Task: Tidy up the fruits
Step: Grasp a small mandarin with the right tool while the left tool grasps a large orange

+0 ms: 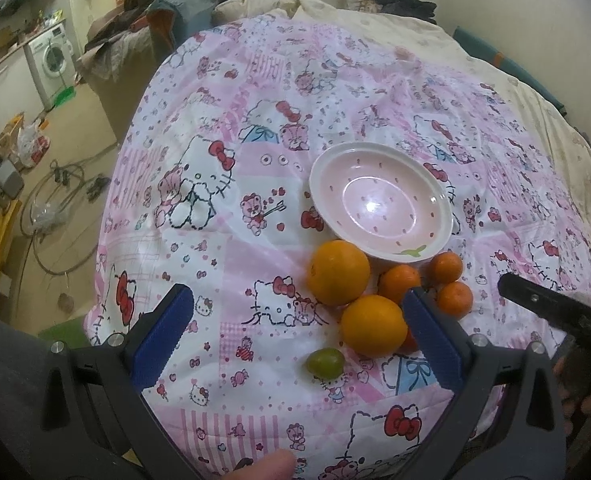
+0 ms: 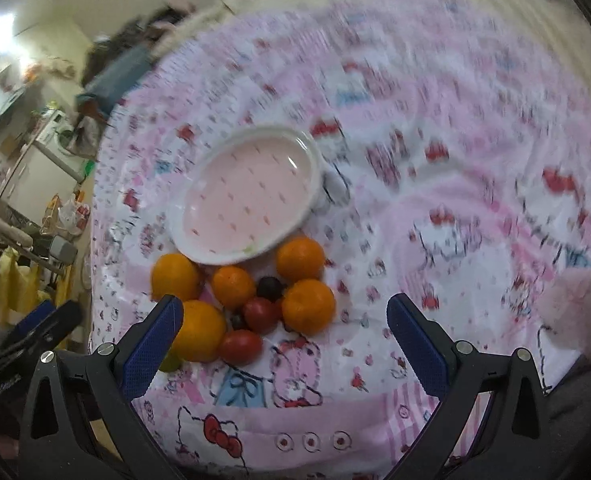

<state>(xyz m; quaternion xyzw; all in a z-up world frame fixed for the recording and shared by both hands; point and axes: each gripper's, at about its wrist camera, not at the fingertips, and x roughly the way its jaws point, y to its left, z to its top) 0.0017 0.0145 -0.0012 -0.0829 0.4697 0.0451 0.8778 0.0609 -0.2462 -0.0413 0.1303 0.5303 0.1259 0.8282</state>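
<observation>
Both tongs spread apart, gripping nothing. Left gripper [image 1: 297, 332] hovers over the pink cartoon cloth [image 1: 223, 240]; green grape [image 1: 324, 363] lies between its fingers. Right gripper [image 2: 285, 340] hovers near the fruit pile: oranges [image 2: 305, 307], tomatoes [image 2: 240, 346], dark grape [image 2: 270, 288]. All the fruit sits just near the bare pink bowl [image 2: 251, 196].

- Dim, warm indoor light in both views, with only soft shadows.
- Small white glare spot on the pink plate [image 1: 369, 205].
- Sharp in the left wrist view; heavily motion-blurred in the right, smearing the patterned sheet [image 2: 455, 128].
- Strong fisheye bending, dark vignette at corners.
</observation>
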